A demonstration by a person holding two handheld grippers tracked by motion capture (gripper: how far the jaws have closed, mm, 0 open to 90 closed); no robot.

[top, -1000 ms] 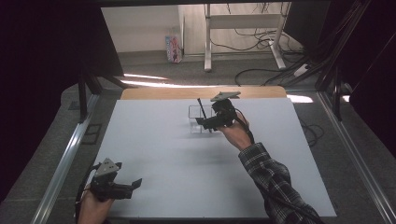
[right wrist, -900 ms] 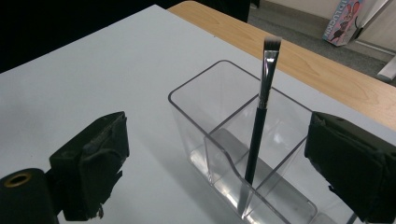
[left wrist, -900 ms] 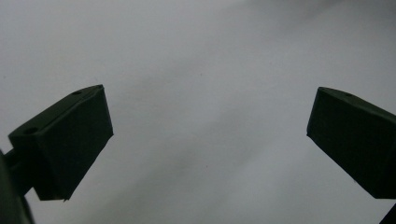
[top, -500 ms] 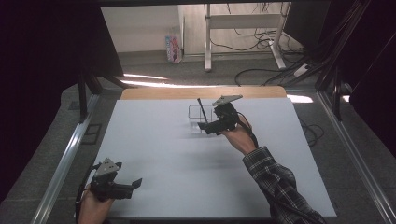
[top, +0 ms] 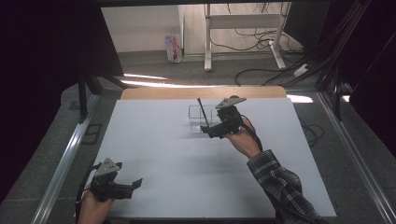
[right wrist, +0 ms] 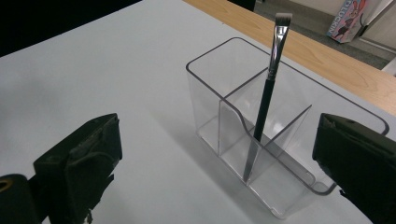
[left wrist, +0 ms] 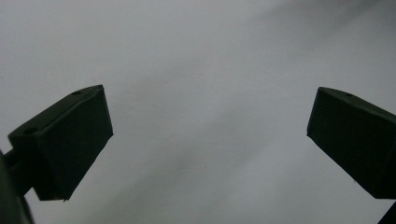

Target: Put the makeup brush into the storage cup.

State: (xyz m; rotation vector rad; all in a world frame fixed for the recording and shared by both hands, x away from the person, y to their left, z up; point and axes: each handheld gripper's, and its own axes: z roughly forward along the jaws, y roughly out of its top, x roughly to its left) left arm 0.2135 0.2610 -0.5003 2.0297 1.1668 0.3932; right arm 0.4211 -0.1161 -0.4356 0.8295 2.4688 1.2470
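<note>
A clear plastic organiser with several compartments stands on the white table toward the far middle. A black-handled brush stands leaning in one compartment, bristles up. My right gripper hovers just right of the organiser, pointing at it. Its jaws have just been opening and hold nothing. In the right gripper view the organiser and brush lie just ahead of the open right gripper, clear of both pads. My left gripper rests open near the front left corner, and the left gripper faces bare white table.
A wooden strip runs along the table's far edge. Metal rails flank the table on both sides. Beyond it are a desk frame, floor cables and a coloured carton.
The right gripper has drawn back slightly toward the near side, away from the organiser. The brush stays standing in its compartment. The left gripper has not moved.
</note>
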